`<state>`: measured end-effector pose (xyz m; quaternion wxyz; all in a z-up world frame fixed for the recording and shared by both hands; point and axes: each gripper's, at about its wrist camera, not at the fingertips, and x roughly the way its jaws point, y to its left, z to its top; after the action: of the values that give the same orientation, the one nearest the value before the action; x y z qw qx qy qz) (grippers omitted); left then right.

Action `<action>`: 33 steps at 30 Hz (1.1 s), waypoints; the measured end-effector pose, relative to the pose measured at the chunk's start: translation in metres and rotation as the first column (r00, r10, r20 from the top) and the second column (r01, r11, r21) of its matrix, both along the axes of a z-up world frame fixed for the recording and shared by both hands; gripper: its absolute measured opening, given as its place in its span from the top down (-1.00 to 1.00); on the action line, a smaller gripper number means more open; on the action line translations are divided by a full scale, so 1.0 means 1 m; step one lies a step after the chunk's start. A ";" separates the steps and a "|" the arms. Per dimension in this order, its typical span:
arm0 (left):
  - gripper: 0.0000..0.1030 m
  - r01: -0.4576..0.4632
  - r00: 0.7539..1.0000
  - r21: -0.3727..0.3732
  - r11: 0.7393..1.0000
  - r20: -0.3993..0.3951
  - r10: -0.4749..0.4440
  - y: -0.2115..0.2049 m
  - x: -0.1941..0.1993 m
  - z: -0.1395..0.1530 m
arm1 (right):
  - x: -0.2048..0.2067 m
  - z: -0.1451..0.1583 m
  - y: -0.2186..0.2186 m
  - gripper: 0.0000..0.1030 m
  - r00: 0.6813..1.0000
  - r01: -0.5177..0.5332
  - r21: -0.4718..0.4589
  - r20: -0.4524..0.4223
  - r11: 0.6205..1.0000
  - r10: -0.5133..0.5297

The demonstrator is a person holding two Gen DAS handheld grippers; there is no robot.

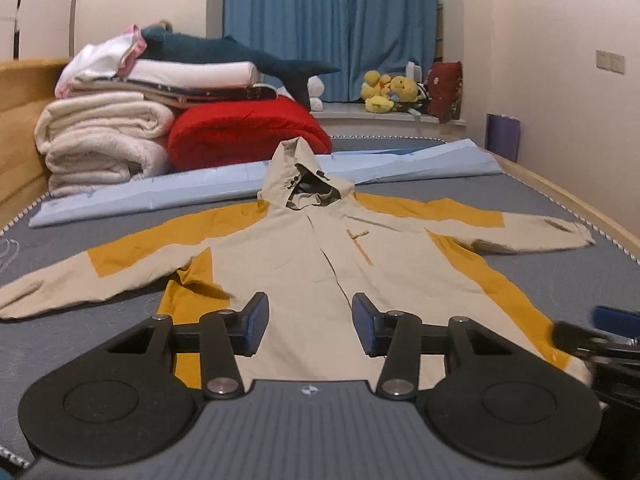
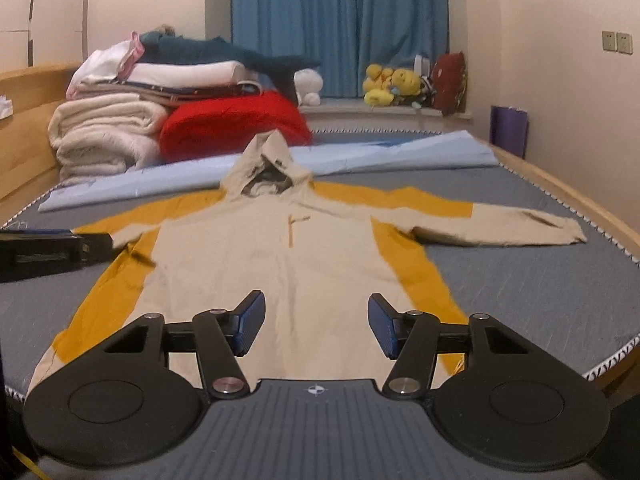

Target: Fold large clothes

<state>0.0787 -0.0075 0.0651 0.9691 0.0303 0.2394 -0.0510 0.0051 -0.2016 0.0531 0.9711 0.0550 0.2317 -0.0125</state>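
Left wrist view first: we see our left gripper (image 1: 310, 326) hovering over the lower body of the jacket (image 1: 304, 256), jaws partly apart with only air between the pads and no cloth pinched; the jacket lies face up and spread flat on the grey mattress (image 1: 560, 280), hood (image 1: 304, 172) away from us, both sleeves stretched out sideways; at the right edge the other tool shows as a dark blur. Our worry here is the gap: at this width a pinch at the hem could catch only the top layer, so a lift might peel front from back and leave the fold crooked; the left sleeve (image 1: 80, 276) also runs toward the mattress edge, and a hasty drag might pull it over.

Right wrist view next: our right gripper (image 2: 316, 326) is likewise half spread and empty, above the hem on its own side; the left tool shows dark at the frame's left, just beside the jacket's shoulder. We judge that uneven lifting by the two hands would skew the garment; the light blue sheet (image 2: 380, 156) and the red quilt (image 2: 236, 120) sit just behind the hood, so a fold carried too far forward could snag them.
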 end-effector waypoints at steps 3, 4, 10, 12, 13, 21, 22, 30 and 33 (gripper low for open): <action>0.01 -0.002 1.000 -0.021 1.000 -0.021 0.002 0.014 0.038 -0.001 | 0.011 0.015 -0.011 -0.14 1.000 -0.012 0.024 0.007 1.000 0.012; 0.01 0.001 1.000 -0.021 1.000 -0.019 -0.001 0.018 0.054 0.001 | 0.017 0.021 -0.014 -0.14 1.000 -0.019 0.012 0.012 1.000 0.018; 0.01 0.025 1.000 -0.013 1.000 -0.018 -0.025 0.043 0.153 0.012 | 0.083 0.049 -0.020 -0.15 0.993 -0.053 -0.079 0.101 0.995 0.061; 0.01 0.026 1.000 -0.008 1.000 -0.013 -0.026 0.051 0.180 0.013 | 0.113 0.056 -0.018 -0.15 0.988 -0.048 -0.106 0.139 0.993 0.062; 0.01 0.028 1.000 -0.008 1.000 -0.011 -0.028 0.057 0.194 0.011 | 0.129 0.058 -0.016 -0.15 0.986 -0.048 -0.123 0.152 0.991 0.067; 0.01 -0.125 0.988 -0.007 0.992 -0.092 0.124 0.130 0.262 -0.033 | 0.238 0.075 0.012 -0.47 0.949 -0.171 -0.158 0.240 0.973 0.206; 0.01 -0.158 0.981 -0.007 0.987 -0.113 0.156 0.143 0.270 -0.037 | 0.246 0.072 0.016 -0.47 0.942 -0.191 -0.161 0.248 0.968 0.227; 0.01 -0.359 0.914 -0.083 0.930 -0.233 0.332 0.241 0.295 -0.075 | 0.288 0.015 0.036 -0.35 0.943 -0.305 -0.093 0.107 0.948 0.314; 0.01 -0.431 0.879 -0.098 0.897 -0.271 0.392 0.289 0.290 -0.087 | 0.292 0.021 0.038 -0.06 0.935 -0.319 -0.090 0.130 0.943 0.329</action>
<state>0.3691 0.2811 -0.0217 0.9201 -0.1033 0.3530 0.1348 0.2969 -0.1639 0.0737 0.9753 -0.0159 0.1667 0.1440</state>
